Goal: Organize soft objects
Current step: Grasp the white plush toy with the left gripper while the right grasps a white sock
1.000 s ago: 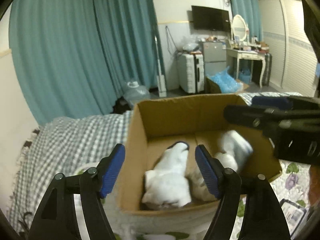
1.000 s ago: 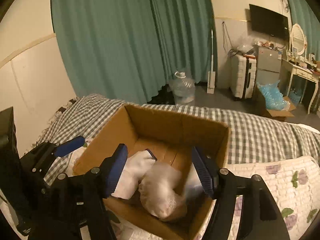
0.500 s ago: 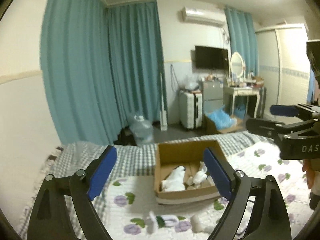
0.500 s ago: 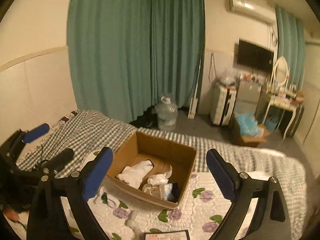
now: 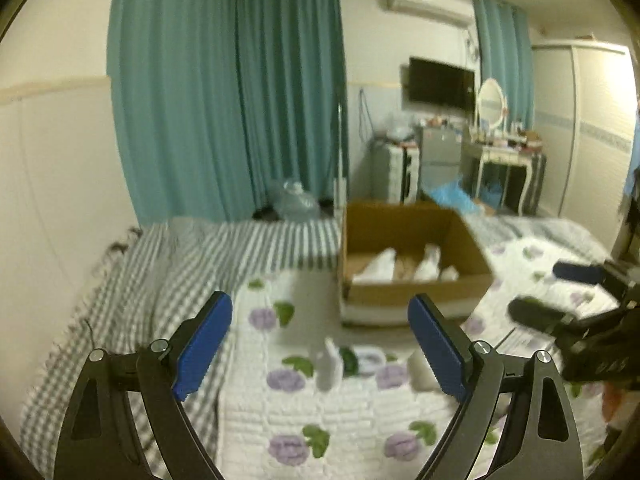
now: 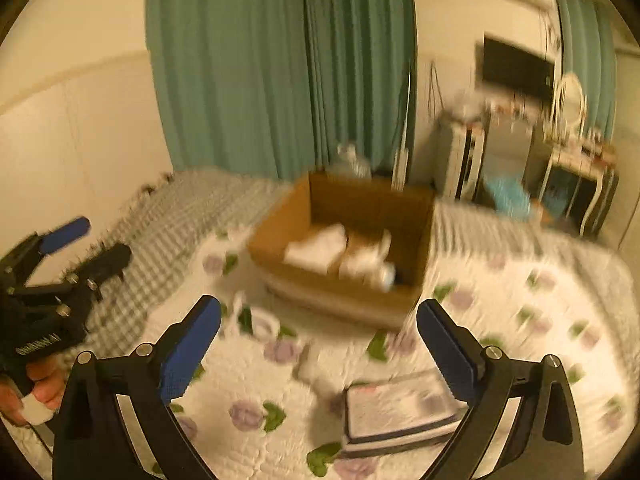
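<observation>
An open cardboard box (image 5: 416, 300) (image 6: 320, 288) stands on the bed and holds several white soft items (image 5: 376, 266) (image 6: 318, 248). More small white soft items (image 5: 330, 366) (image 6: 256, 320) lie on the floral quilt in front of the box. My left gripper (image 5: 320, 340) is open and empty, held back from the box above the quilt. My right gripper (image 6: 318, 340) is open and empty too. Each gripper shows at the edge of the other's view, the right one (image 5: 560, 292) and the left one (image 6: 80, 240).
A flat white packet with dark edges (image 6: 400, 412) lies on the quilt at the front right. A grey checked blanket (image 5: 160, 272) covers the bed's left part, by the wall. Teal curtains (image 5: 240, 100), a suitcase and a dressing table (image 5: 500, 160) stand beyond the bed.
Both grippers have pulled back from just over the box, with jaws wider. The box is now farther off, and the loose items on the quilt have come into view.
</observation>
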Demonstrator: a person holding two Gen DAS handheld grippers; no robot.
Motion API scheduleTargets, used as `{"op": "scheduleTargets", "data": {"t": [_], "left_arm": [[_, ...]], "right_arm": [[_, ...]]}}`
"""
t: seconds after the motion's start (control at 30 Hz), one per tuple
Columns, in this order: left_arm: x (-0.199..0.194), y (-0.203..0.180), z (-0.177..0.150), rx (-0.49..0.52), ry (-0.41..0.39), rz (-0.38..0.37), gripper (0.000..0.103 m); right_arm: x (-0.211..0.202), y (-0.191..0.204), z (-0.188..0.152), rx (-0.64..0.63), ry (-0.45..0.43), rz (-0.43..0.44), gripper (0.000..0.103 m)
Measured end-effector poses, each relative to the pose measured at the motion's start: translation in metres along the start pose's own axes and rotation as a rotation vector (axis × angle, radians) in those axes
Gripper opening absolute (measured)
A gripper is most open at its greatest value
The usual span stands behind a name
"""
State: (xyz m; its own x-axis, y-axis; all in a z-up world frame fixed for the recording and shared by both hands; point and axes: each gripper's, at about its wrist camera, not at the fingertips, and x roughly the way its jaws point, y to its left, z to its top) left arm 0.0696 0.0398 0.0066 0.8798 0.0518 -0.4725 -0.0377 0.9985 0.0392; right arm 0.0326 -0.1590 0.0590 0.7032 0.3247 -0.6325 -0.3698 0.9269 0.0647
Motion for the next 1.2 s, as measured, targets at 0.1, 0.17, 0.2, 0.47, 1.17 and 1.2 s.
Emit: {"op": "scheduleTargets", "data": {"t": [0.1,0.17,0.2,0.47,1.17,1.2], "left_arm": [[0.025,0.003,-0.029,-0.004,0.032,-0.002,0.091],[0.043,0.004,-0.045,-0.004,0.074,-0.011,0.091],[0.054,0.006,-0.053,-0.007,0.105,-0.017,0.091],[0.084,0.010,-0.072,-0.025,0.193,-0.052,0.091],[0.129,-0.009,-0.084,0.002,0.290,-0.096,0.091],[0.134,-0.011,-0.085,0.009,0.297,-0.098,0.091]], "right_arm": [[0.056,-0.001,-0.032,-0.008,0.125,-0.012,0.099],[0.084,-0.001,-0.046,-0.008,0.180,-0.014,0.099],[0.097,-0.001,-0.053,-0.001,0.207,-0.007,0.098],[0.161,0.004,-0.077,0.021,0.327,0.038,0.063],[0.146,-0.004,-0.061,-0.029,0.240,0.030,0.030],[0.142,-0.008,-0.056,-0.019,0.222,0.030,0.030]]}}
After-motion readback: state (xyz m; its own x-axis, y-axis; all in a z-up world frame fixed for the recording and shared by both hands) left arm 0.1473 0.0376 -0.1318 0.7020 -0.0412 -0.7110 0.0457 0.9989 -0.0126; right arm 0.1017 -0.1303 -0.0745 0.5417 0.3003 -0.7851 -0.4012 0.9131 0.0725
